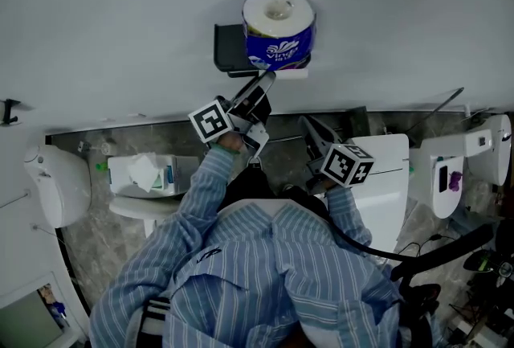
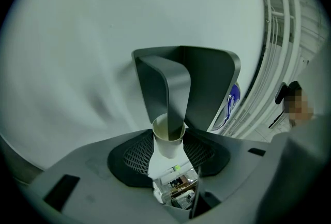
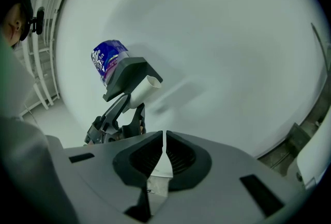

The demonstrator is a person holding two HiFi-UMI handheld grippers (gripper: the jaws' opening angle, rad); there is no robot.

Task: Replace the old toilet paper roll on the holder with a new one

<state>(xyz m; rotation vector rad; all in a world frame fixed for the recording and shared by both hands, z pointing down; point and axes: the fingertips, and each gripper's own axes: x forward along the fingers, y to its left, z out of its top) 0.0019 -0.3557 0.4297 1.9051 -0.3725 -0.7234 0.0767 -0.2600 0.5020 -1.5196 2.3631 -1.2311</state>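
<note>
The left tongs [image 1: 263, 85] are closed on the empty cardboard tube [image 2: 166, 146], which is still threaded on the holder's arm [image 2: 173, 88] straight ahead of them. The wrapped new roll [image 1: 278, 29] rests on top of the holder [image 1: 229, 45], just above. The right tongs [image 3: 164, 137], off to the side, are pinched together and empty. By my reading the task is at an early stage: the tube has yet to slide off and the new roll has yet to go on.

Left gripper [image 1: 263, 83], raised on the extended left arm [image 1: 197, 194], has its fingers clamped on a cardboard tube [image 2: 168, 149]. Right gripper [image 1: 312, 128] is held lower and just beside it, fingers pressed together with nothing between them.
</note>
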